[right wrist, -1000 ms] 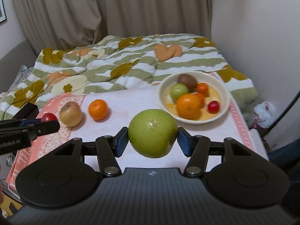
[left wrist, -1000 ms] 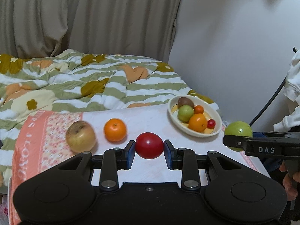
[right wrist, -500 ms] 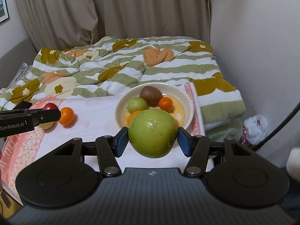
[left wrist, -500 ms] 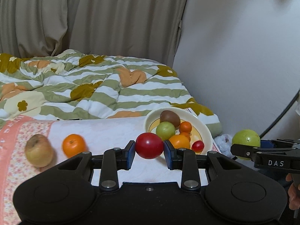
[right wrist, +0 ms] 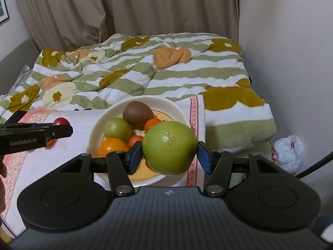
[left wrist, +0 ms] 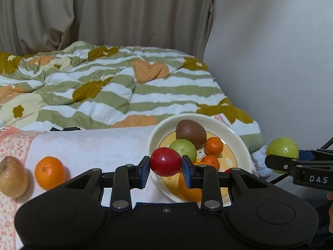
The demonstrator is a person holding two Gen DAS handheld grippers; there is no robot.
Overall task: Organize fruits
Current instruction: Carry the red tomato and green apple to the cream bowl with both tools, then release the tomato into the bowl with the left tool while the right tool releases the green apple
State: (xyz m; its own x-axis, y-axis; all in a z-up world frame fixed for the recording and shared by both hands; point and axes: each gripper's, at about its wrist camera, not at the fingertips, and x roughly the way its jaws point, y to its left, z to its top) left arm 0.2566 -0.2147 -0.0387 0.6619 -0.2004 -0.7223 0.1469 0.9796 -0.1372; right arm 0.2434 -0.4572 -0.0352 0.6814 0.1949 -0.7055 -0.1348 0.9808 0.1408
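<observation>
My left gripper (left wrist: 165,162) is shut on a small red fruit (left wrist: 165,161), held just above the near left rim of the cream bowl (left wrist: 235,134). The bowl holds a brown kiwi (left wrist: 190,132), a green fruit (left wrist: 184,149) and several oranges. My right gripper (right wrist: 169,150) is shut on a large green apple (right wrist: 169,146), held over the bowl's right front rim (right wrist: 181,109). In the left wrist view the apple (left wrist: 282,149) hangs right of the bowl. An orange (left wrist: 49,172) and a yellowish apple (left wrist: 13,180) lie on the cloth at the left.
The white and pink tablecloth (left wrist: 93,143) covers the table in front of a bed with a striped flowered quilt (right wrist: 145,68). A wall (right wrist: 291,41) stands close on the right, and a plastic bag (right wrist: 288,153) and cable lie on the floor.
Both grippers have moved right and forward toward the bowl with their fruits held. The bowl now lies right under them and looks larger.
</observation>
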